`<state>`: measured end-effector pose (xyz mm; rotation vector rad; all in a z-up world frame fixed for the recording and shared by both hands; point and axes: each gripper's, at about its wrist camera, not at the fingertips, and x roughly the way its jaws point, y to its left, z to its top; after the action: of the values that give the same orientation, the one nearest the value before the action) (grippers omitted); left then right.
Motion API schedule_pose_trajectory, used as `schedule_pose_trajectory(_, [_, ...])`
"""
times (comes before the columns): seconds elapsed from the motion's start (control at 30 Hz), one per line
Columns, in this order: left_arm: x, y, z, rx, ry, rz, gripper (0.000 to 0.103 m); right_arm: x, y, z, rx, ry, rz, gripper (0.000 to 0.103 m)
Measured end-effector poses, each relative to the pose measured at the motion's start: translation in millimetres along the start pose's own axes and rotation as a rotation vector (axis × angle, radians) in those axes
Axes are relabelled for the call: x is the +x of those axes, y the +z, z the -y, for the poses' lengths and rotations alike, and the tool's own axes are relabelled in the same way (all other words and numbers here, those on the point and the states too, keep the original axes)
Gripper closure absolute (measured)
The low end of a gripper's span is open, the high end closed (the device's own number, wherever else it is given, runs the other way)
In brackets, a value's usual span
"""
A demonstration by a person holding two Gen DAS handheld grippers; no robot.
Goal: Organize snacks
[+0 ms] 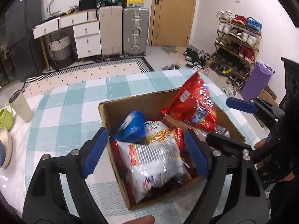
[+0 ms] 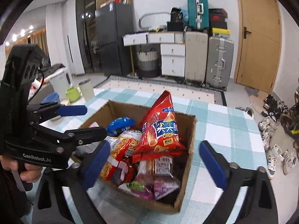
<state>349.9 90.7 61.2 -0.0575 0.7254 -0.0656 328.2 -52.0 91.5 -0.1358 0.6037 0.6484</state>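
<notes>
An open cardboard box [image 1: 106, 119] [image 2: 190, 149] stands on the checked table and holds several snack bags. A red crisp bag [image 1: 194, 104] [image 2: 160, 128] leans upright at its far side. A blue packet [image 1: 130, 127] [image 2: 120, 123], a noodle-snack bag [image 1: 153, 155] [image 2: 119, 149] and a purple packet [image 2: 162, 186] lie inside. My left gripper [image 1: 145, 153] is open and empty over the box's near end. My right gripper [image 2: 155, 166] is open and empty over the box, and also shows at the right in the left wrist view [image 1: 224, 123].
A white tumbler [image 1: 20, 106] [image 2: 86, 90], a green mug [image 1: 5, 117] [image 2: 73, 93] and bowls [image 1: 4, 149] stand at the table's left edge. Suitcases [image 1: 135, 31], drawers and a shoe rack [image 1: 237, 43] line the room behind.
</notes>
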Motion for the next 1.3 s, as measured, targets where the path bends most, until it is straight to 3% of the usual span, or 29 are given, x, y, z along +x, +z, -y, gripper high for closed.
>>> schedule_pose_trajectory(0.2, [-43.0, -13.3, 1.7, -0.012, 0.026, 0.067, 0.001, -38.0, -10.0, -0.6, 0.029, 0.011, 0.096, 0.001])
schedule_pose_trajectory(0.57, [-112.3, -65.9, 6.2, -0.069, 0.04, 0.178, 0.001, -83.4, -48.0, -8.4, 0.068, 0.055, 0.168, 0.001])
schedule_pose_trajectory(1.07, [-104.0, -147.4, 6.1, -0.078, 0.104, 0.246, 0.001, -85.8, -104.7, -27.0, 0.036, 0.069, 0.25, 0.001])
schedule_pose_trajectory(1.3, [-96.6, -162.6, 11.6, -0.063, 0.142, 0.272, 0.001, -88.0, -114.6, -30.0, 0.021, 0.068, 0.28, 0.001])
